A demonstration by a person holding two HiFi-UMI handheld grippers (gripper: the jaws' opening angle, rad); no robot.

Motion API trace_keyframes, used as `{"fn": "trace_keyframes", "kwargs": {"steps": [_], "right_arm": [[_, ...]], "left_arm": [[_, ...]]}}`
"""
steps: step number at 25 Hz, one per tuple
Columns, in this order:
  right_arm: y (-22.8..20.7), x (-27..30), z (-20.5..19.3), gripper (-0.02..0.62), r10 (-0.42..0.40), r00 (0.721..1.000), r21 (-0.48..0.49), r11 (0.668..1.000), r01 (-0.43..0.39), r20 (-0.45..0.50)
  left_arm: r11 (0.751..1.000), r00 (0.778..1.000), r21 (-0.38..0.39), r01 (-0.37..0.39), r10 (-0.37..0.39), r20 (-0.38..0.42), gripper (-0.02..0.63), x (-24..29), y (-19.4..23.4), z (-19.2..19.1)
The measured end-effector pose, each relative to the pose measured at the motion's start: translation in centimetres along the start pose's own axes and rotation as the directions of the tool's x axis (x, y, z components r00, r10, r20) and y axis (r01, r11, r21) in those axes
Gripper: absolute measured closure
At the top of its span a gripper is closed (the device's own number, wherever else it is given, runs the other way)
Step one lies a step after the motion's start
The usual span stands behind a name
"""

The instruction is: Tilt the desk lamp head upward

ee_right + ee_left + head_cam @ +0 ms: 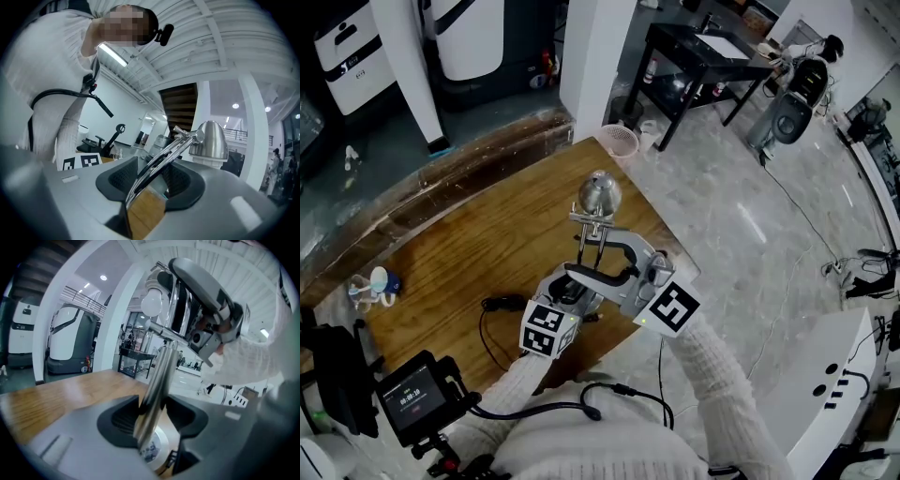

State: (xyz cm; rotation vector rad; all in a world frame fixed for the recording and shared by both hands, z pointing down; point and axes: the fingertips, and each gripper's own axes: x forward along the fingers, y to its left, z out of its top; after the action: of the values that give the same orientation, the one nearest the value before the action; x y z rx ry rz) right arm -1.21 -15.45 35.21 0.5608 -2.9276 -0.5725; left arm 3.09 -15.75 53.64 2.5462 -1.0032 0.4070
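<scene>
A chrome desk lamp stands near the right edge of the wooden table (469, 244). Its dome-shaped head (598, 192) tops a pair of thin arm rods (592, 242). My left gripper (574, 289) is shut on the lamp's upright pole (152, 404), just above the round base (158, 446). The white bulb (152, 303) shows high in the left gripper view. My right gripper (623, 274) straddles the arm rods (157, 166) with its jaws open, a little room showing on either side of the rods. The head (209, 139) hangs beyond them, its opening facing down.
A black cable (492, 319) lies on the table left of the lamp. A small blue and white object (375, 286) sits near the table's left end. A pink mesh bin (619, 141) stands on the floor past the far corner. A black camera rig (412, 398) is bottom left.
</scene>
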Motion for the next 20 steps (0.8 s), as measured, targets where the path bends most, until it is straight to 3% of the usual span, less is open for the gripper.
{"fn": "trace_keyframes", "kwargs": {"steps": [5, 9, 13, 16, 17, 19, 20], "right_arm": [[-2.1, -1.3, 1.6, 0.344, -0.067, 0.989, 0.188, 0.981, 0.042, 0.129], [-3.2, -4.0, 1.0, 0.342, -0.179, 0.975, 0.325, 0.937, 0.127, 0.134], [-3.2, -7.0, 0.4, 0.348, -0.335, 0.936, 0.374, 0.886, 0.273, 0.108], [-1.9, -8.6, 0.6, 0.398, -0.457, 0.888, 0.368, 0.834, 0.411, 0.044], [-1.2, -9.0, 0.6, 0.450, -0.494, 0.869, 0.364, 0.813, 0.454, 0.019], [0.8, -9.8, 0.0, 0.529, -0.540, 0.840, 0.381, 0.769, 0.513, -0.040], [1.9, -10.1, -0.7, 0.535, -0.553, 0.830, 0.407, 0.743, 0.532, -0.074]], "left_arm": [[0.999, 0.999, 0.012, 0.033, -0.033, 0.023, 0.413, -0.1, -0.6, 0.6], [0.999, 0.999, 0.003, 0.040, -0.040, 0.034, 0.413, -0.6, -0.6, 0.6], [0.998, 0.997, 0.002, 0.061, -0.061, 0.053, 0.413, -1.8, -0.9, 0.8], [0.998, 0.994, -0.005, 0.067, -0.066, 0.084, 0.413, -4.1, -1.4, 1.5], [0.998, 0.993, -0.008, 0.062, -0.061, 0.097, 0.422, -4.9, -1.5, 1.7], [0.999, 0.992, -0.020, 0.048, -0.045, 0.121, 0.466, -6.3, -1.9, 1.8], [0.999, 0.991, -0.029, 0.037, -0.033, 0.130, 0.506, -6.9, -1.9, 1.7]]}}
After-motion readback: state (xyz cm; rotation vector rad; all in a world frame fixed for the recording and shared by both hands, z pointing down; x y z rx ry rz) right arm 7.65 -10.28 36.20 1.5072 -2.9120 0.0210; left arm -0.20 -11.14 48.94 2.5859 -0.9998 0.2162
